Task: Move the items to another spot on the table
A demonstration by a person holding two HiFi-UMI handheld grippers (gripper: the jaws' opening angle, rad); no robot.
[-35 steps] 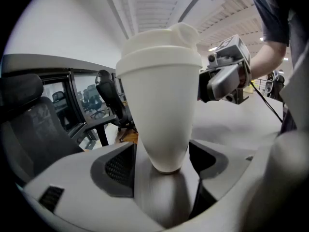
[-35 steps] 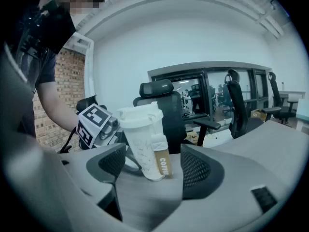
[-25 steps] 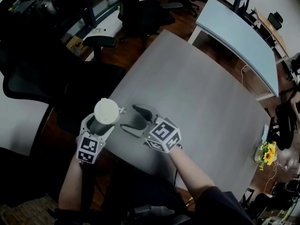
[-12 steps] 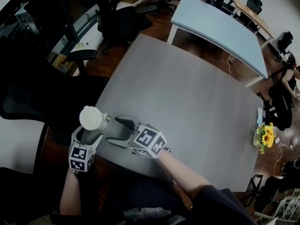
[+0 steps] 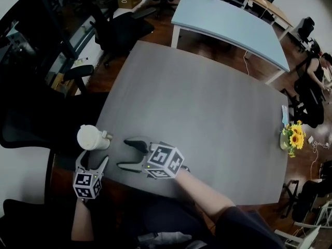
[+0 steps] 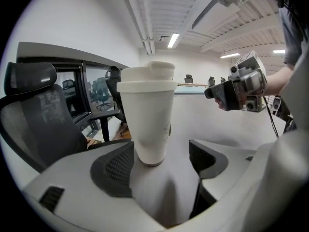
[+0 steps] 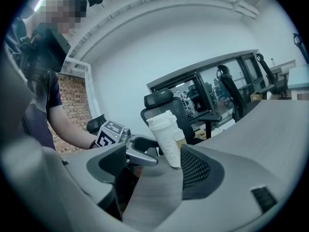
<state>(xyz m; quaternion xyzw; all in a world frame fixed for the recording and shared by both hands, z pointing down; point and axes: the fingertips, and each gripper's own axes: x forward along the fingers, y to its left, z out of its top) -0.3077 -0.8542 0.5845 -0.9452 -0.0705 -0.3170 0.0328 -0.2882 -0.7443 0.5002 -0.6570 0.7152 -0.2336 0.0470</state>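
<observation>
A white lidded paper cup (image 5: pixel 92 137) stands upright on the grey table (image 5: pixel 207 102), close to its near left corner. My left gripper (image 5: pixel 93 157) sits just behind the cup, jaws spread; in the left gripper view the cup (image 6: pixel 147 112) rises at the fingertips, close to the left pad and with a gap to the right pad. My right gripper (image 5: pixel 123 153) hovers to the right of the cup, pointing left at it, open with nothing between its jaws. In the right gripper view the cup (image 7: pixel 166 137) stands beyond the right-hand pad.
The cup is near the table's left edge, with dark office chairs (image 5: pixel 21 121) beside it. A small vase of sunflowers (image 5: pixel 294 139) stands at the table's right edge. A light blue table (image 5: pixel 228 22) lies beyond the far edge.
My right gripper has drawn slightly away from the cup, toward the right. The left gripper stays behind the cup. The head view has swung, showing more of the table.
</observation>
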